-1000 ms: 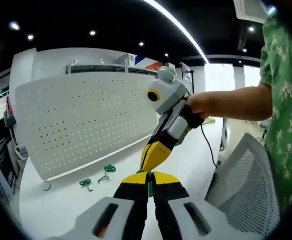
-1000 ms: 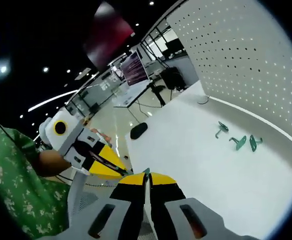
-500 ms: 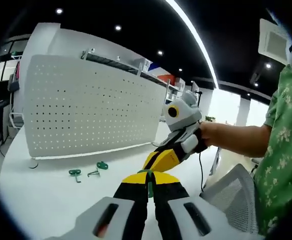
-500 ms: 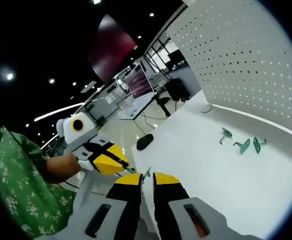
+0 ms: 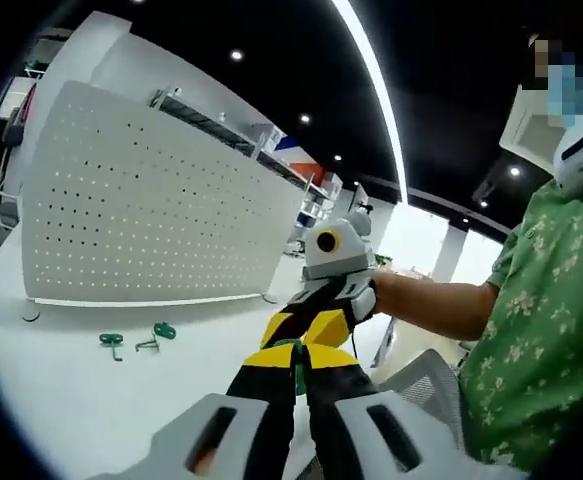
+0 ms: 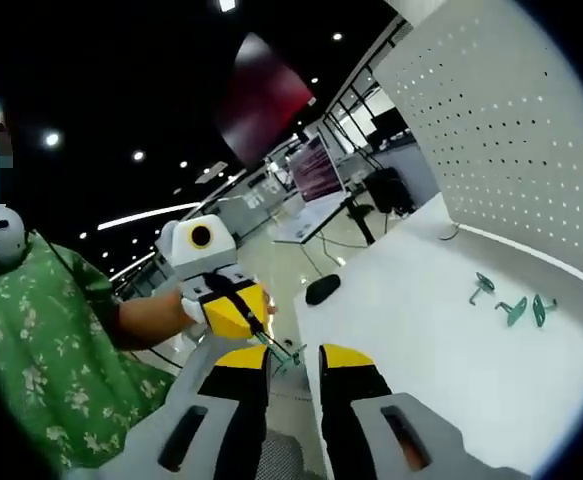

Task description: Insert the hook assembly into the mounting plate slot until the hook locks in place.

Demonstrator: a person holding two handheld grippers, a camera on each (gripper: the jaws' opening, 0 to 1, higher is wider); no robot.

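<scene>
While held above the white bench (image 5: 61,400), left gripper (image 5: 296,352) clenched on a green hook (image 5: 298,372), right gripper (image 6: 283,352) apparently released beside it; best carried level toward the pegboard (image 5: 151,220), loose hooks (image 6: 511,305) below.

Above you a dark ceiling (image 5: 441,90) with one long light strip (image 5: 371,75); behind you, desks with monitors (image 6: 316,175); a mesh chair (image 5: 426,385) sits beside your white worktop (image 5: 61,400).
</scene>
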